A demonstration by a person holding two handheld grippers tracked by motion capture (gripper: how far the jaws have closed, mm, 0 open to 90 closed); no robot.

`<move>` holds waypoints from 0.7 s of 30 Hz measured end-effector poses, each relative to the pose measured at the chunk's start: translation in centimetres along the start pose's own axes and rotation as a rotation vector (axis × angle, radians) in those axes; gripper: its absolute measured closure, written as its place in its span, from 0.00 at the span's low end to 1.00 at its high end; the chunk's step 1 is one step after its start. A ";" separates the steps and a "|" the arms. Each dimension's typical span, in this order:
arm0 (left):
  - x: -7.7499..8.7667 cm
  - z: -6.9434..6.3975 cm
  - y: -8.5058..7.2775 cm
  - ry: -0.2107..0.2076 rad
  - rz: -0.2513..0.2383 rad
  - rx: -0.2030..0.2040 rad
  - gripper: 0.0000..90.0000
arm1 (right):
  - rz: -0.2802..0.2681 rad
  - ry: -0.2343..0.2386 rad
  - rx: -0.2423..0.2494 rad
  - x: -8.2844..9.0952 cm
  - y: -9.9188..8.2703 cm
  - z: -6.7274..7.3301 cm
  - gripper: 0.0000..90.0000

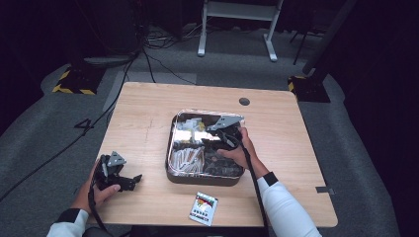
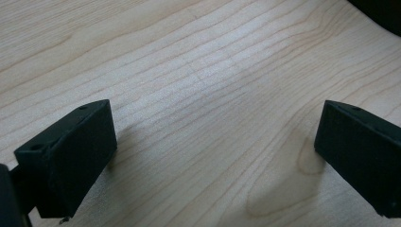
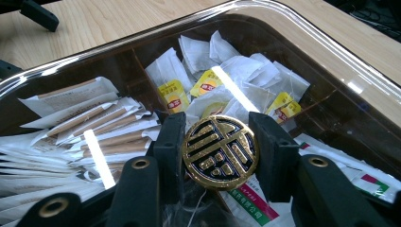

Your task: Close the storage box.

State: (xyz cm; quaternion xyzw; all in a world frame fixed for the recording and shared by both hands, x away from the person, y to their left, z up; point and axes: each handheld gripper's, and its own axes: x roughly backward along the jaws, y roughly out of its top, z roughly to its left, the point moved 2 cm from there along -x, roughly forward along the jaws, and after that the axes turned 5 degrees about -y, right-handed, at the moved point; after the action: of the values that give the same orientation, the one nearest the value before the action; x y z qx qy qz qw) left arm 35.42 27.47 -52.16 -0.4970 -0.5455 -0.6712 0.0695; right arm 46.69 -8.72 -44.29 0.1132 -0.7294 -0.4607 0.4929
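- The left claw (image 1: 129, 181) is resting released on the pale wooden worktop (image 1: 143, 123) at its near left corner, jaws spread wide over bare wood in the left gripper view and holding nothing.
- Near the front edge, a small printed packet (image 1: 204, 208) is lying loose on the worktop.
- At the centre, the dark divided box with a clear plastic lid (image 1: 175, 121) is holding white tea bags and paper-wrapped sticks.
- The right claw (image 3: 216, 142) is clenching the round black-and-gold knob (image 3: 220, 152) at the middle of that lid, a jaw touching each side.
- I judge the step to be gripping the knob to open the lid; next is a straight, steady lift, perhaps with the left claw bracing the box.
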 end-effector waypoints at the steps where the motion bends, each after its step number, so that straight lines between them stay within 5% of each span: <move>1: 0.0 0.0 0.0 0.000 0.000 0.000 0.00 | 0.004 0.002 0.001 -0.2 0.0 0.1 0.66; 21: 0.0 0.0 0.0 0.000 0.000 0.000 0.00 | 0.042 0.053 -0.008 -1.5 -0.2 0.4 0.66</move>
State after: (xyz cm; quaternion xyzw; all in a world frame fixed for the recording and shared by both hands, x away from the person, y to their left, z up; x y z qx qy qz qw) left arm 35.42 27.47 -52.16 -0.4970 -0.5457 -0.6711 0.0694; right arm 47.04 -7.73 -45.40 0.1080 -0.7165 -0.4500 0.5220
